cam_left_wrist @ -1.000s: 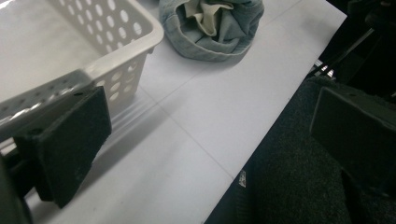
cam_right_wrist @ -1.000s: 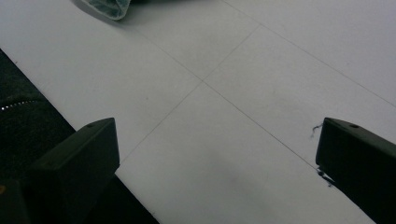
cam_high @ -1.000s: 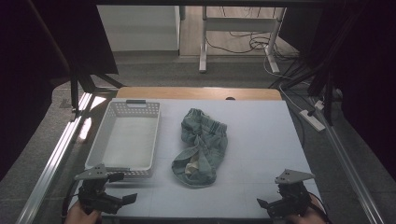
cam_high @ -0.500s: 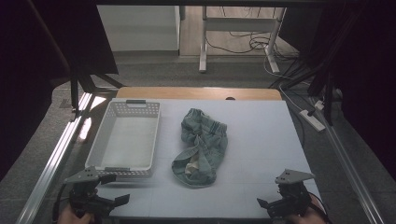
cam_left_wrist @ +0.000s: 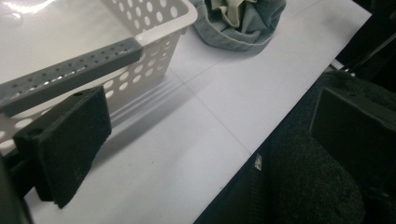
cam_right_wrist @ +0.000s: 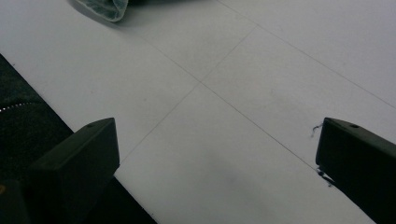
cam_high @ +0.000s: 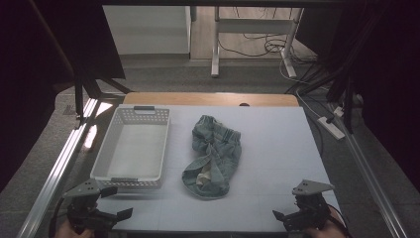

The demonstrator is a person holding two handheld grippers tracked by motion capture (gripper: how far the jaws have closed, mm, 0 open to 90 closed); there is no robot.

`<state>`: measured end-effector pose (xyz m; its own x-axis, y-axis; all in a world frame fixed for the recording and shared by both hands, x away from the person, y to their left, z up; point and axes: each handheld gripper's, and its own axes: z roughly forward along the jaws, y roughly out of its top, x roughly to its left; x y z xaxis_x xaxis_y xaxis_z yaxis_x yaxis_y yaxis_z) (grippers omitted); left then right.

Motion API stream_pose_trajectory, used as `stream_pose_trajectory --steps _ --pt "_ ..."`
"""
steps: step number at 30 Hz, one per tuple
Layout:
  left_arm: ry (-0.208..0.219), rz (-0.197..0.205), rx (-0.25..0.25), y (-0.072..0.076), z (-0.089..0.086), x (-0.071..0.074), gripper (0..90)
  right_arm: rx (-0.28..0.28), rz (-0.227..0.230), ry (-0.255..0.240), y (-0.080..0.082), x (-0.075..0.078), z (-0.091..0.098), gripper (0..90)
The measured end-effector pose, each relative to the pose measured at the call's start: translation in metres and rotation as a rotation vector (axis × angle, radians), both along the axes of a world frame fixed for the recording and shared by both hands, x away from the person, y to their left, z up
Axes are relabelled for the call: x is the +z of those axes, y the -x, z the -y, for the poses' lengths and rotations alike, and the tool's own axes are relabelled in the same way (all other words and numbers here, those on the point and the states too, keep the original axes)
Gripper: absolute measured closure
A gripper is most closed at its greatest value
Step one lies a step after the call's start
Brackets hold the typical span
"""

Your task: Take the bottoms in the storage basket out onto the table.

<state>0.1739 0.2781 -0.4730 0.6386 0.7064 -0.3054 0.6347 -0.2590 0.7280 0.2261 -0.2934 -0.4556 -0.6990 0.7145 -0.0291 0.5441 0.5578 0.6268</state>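
Observation:
A crumpled grey-green garment [cam_high: 214, 156] lies in the middle of the white table [cam_high: 277, 144], its hem toward me; its edge [cam_left_wrist: 243, 23] [cam_right_wrist: 105, 9] reaches into both gripper views. A white perforated basket [cam_high: 131, 148] [cam_left_wrist: 140, 28] sits to its left, with nothing in it. My left gripper [cam_high: 111, 206] [cam_left_wrist: 205, 140] is at the near left corner, just in front of the basket, open and holding nothing. My right gripper [cam_high: 292, 218] [cam_right_wrist: 215, 172] hovers over the near right edge of the table, open, with bare table between its jaws.
The table's front edge runs under both grippers, with dark floor below. A metal rail [cam_high: 59, 168] lines the left side. Black frame posts, cables and a power strip [cam_high: 331, 126] stand off the right side; a desk frame [cam_high: 247, 29] is beyond.
My left gripper has drifted left and toward me, ending at the table's near left corner. The right gripper, garment and basket have stayed put.

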Motion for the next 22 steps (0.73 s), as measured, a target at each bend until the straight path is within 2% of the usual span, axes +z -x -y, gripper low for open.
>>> stream_pose_trajectory --steps 18,22 --pt "-0.026 -0.018 0.019 0.007 -0.009 -0.002 0.0 -0.001 0.004 -0.001 0.000 0.000 -0.001 0.1" --pt "-0.007 -0.024 0.022 0.006 -0.011 -0.002 0.0 -0.002 0.001 0.002 0.000 0.000 -0.001 0.1"
